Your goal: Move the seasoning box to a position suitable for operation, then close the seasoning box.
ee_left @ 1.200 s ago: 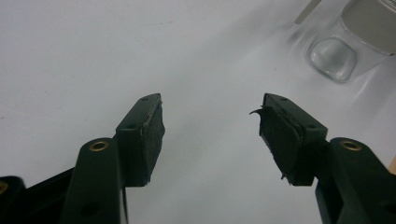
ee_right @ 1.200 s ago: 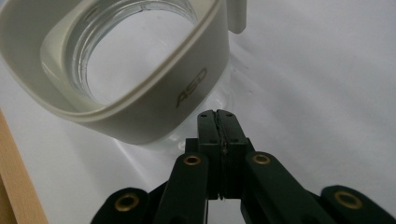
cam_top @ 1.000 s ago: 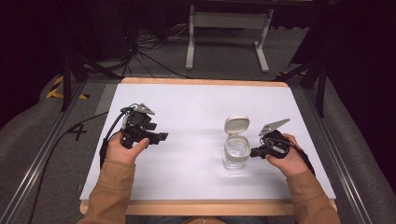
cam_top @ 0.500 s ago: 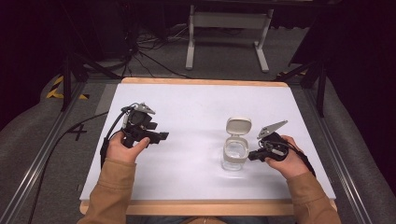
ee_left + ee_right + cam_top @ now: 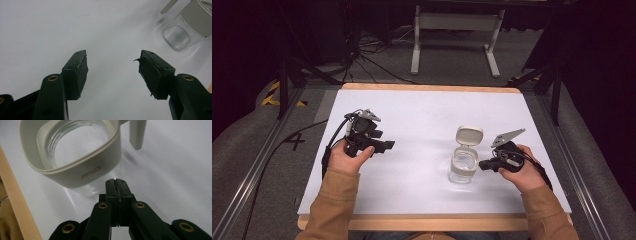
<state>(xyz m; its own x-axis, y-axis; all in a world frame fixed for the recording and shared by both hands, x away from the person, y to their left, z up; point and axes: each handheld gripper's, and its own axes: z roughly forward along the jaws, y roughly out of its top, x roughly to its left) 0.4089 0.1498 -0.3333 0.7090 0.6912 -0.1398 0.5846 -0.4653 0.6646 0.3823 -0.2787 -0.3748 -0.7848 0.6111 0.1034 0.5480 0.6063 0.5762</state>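
High view: one clear glass jar with a squarish beige plastic collar and flipped-up lid (image 5: 463,161) stands on my white table (image 5: 422,120), just beside my right gripper (image 5: 484,164), jaws pressed together, empty. My left gripper (image 5: 388,145) gapes wide, well apart.

A white surface (image 5: 422,120) with a pale wooden edge (image 5: 427,87) along its far and near sides stands on grey carpet floor (image 5: 242,150). Beyond it stands a white metal frame (image 5: 454,22) on two splayed feet, with black cables (image 5: 372,60) tangled on the floor near its left. Dark metal rails (image 5: 257,165) run along both sides of the surface, and yellow-and-black hazard tape (image 5: 274,95) marks the floor at the far left
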